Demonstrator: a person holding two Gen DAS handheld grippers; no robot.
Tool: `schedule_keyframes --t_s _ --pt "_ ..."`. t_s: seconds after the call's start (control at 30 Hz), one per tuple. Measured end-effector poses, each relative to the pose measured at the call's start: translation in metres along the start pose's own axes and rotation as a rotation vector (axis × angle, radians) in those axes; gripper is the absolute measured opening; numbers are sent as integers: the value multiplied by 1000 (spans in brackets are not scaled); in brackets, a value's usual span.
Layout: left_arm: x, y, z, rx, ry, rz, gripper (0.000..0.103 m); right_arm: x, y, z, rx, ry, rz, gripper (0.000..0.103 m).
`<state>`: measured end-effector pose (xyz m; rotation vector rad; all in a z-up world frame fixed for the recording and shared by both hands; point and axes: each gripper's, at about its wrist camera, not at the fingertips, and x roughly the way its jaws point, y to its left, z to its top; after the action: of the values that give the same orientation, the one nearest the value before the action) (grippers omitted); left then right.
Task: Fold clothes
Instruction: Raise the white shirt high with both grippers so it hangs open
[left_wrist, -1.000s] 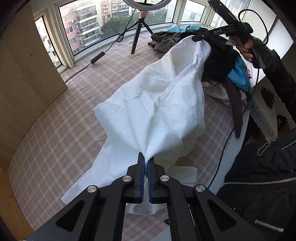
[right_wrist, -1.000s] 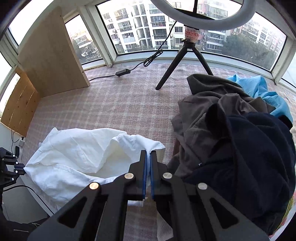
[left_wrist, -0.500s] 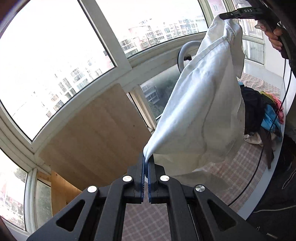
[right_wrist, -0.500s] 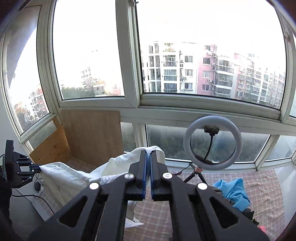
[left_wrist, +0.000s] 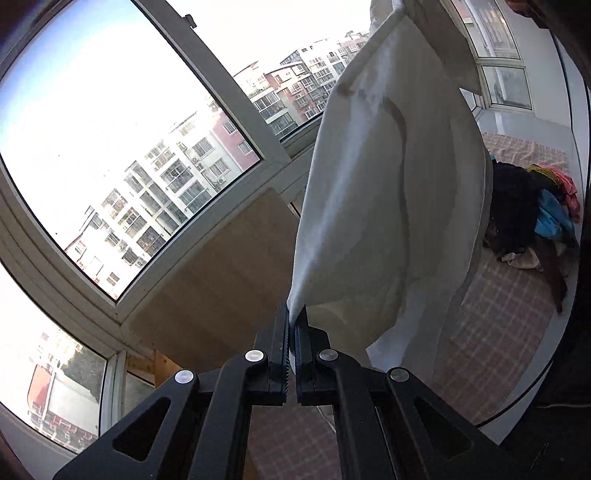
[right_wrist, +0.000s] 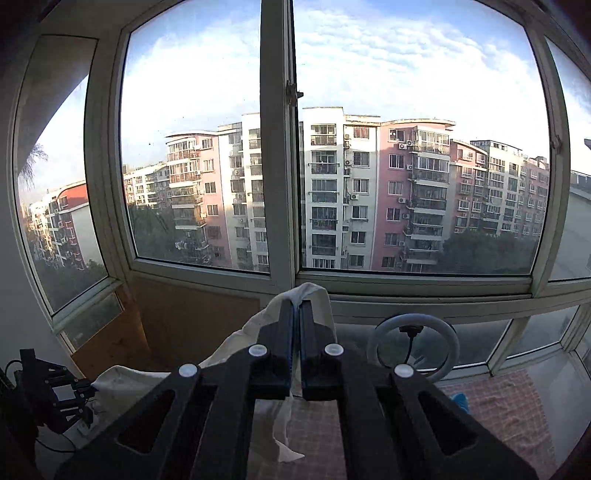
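A white garment hangs in the air, stretched between both grippers, well above the checked bed cover. My left gripper is shut on one lower corner of it. My right gripper is shut on another edge of the white garment, which drapes down to the left below it. In the right wrist view the left gripper shows at the far left, holding the cloth's other end.
A pile of dark, blue and pink clothes lies on the bed at the right. A ring light on a tripod stands by the windows. A wooden panel leans against the window wall. Large windows fill the far side.
Both grippers have lifted the white garment further up, off the bed. Both views now tilt higher toward the windows, and the garment hangs more stretched between them.
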<state>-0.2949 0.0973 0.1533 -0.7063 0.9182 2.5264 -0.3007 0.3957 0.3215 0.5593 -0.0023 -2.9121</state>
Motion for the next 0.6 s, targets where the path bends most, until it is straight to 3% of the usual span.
schedule_keyframes --t_s 0.07,0.13,0.2,0.37,0.47,0.53,0.57,0.6 --pt "-7 8 -4 -17 -23 -12 2 -8 11 2 -18 -31 10 3" --pt "-9 12 -11 -31 -26 -16 2 -2 24 3 -70 3 -56 3" --pt "-7 17 -19 -51 -18 -21 2 -6 28 3 -54 -1 19 3" --pt "6 19 -30 -92 8 -57 2 8 29 -12 -87 52 -16 3" --pt "8 11 -30 -47 7 -4 2 17 32 -19 -80 97 -24 3" --pt "4 19 -30 -118 -66 -24 2 1 33 -20 -73 20 43 3" --pt "14 21 -33 -169 -69 -69 2 -1 30 -23 -49 -31 61 3" --pt "32 17 -36 -177 -21 -81 1 14 28 -31 -34 -15 32 3"
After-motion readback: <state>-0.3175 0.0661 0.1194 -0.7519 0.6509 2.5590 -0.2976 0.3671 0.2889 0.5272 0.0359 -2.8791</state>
